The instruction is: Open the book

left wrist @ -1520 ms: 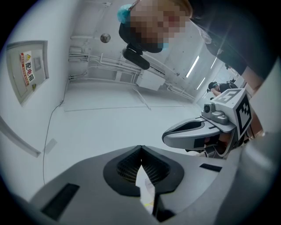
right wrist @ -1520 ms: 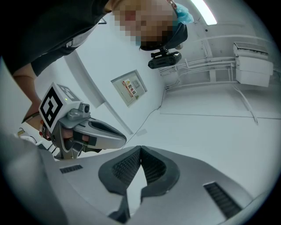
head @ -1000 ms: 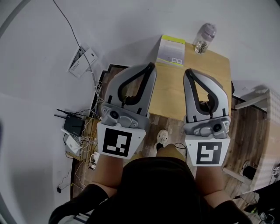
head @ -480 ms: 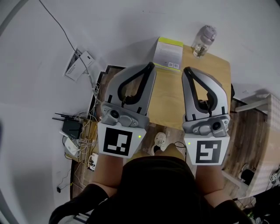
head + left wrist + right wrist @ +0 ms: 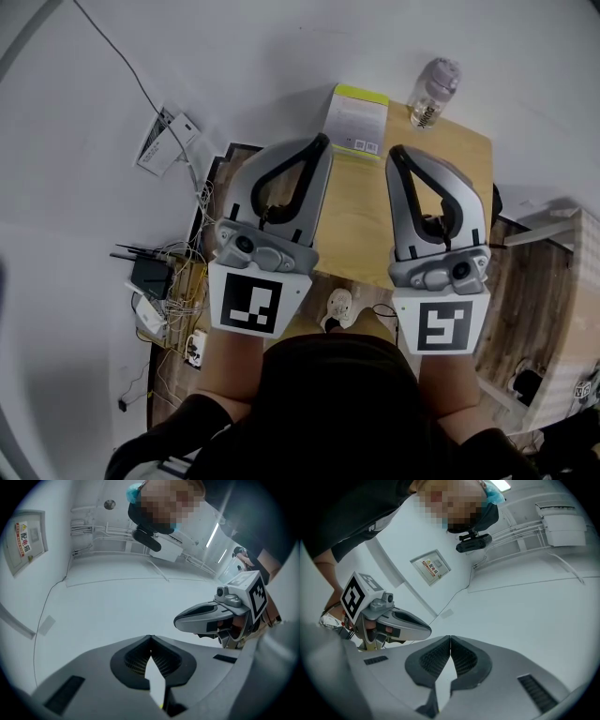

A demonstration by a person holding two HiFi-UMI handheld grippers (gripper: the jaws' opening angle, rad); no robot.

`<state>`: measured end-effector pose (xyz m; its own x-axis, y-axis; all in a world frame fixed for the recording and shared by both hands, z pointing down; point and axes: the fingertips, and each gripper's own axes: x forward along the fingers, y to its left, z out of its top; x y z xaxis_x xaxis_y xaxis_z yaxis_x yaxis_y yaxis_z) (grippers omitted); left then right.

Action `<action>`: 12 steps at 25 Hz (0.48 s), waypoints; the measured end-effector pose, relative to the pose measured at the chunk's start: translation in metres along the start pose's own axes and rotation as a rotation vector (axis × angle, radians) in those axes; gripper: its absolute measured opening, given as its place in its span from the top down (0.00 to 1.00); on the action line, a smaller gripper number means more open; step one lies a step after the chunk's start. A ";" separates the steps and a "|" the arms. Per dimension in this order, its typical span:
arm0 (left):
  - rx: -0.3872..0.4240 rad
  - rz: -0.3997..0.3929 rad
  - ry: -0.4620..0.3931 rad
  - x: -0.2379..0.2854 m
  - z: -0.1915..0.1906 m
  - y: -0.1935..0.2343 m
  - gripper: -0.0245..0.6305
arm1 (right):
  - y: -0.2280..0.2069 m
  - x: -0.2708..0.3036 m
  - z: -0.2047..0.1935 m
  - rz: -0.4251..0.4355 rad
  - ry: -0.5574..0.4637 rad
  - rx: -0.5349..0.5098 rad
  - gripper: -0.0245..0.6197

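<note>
A closed book with a yellow-green edge and pale cover lies at the far left corner of a small wooden table. My left gripper is held over the table's left side, jaws shut and empty, its tip just short of the book. My right gripper hovers beside it over the table's middle, also shut with nothing in it. In the left gripper view the jaw tips meet, facing a white wall, with the right gripper at the side. In the right gripper view the jaw tips touch too.
A clear water bottle stands at the table's far right corner. On the floor at left lie a router, tangled cables and a power strip. A leaflet hangs on the wall. The person's shoe is below the table edge.
Both grippers, still shut, have crept forward together; the book, bottle and table have slid a little leftward and upward in the head view.
</note>
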<state>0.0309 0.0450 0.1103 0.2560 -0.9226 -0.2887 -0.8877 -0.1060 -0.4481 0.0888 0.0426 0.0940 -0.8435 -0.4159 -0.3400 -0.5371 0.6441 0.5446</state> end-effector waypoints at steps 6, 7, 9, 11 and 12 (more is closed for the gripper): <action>0.005 -0.011 0.011 0.011 -0.003 -0.009 0.95 | -0.006 -0.004 -0.007 0.004 0.005 0.005 0.92; 0.007 -0.013 0.010 0.012 -0.002 -0.010 0.95 | -0.007 -0.005 -0.007 0.004 0.004 0.005 0.92; 0.012 -0.016 0.007 0.014 -0.001 -0.011 0.95 | -0.008 -0.007 -0.006 0.003 0.004 0.002 0.92; 0.013 -0.015 0.005 0.016 0.000 -0.012 0.95 | -0.009 -0.008 -0.006 0.003 0.001 -0.002 0.92; 0.012 -0.015 0.005 0.017 0.000 -0.012 0.95 | -0.010 -0.009 -0.006 0.003 0.000 -0.004 0.92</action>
<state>0.0463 0.0311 0.1109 0.2669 -0.9228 -0.2777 -0.8793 -0.1152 -0.4622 0.1014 0.0365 0.0960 -0.8451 -0.4138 -0.3384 -0.5345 0.6425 0.5491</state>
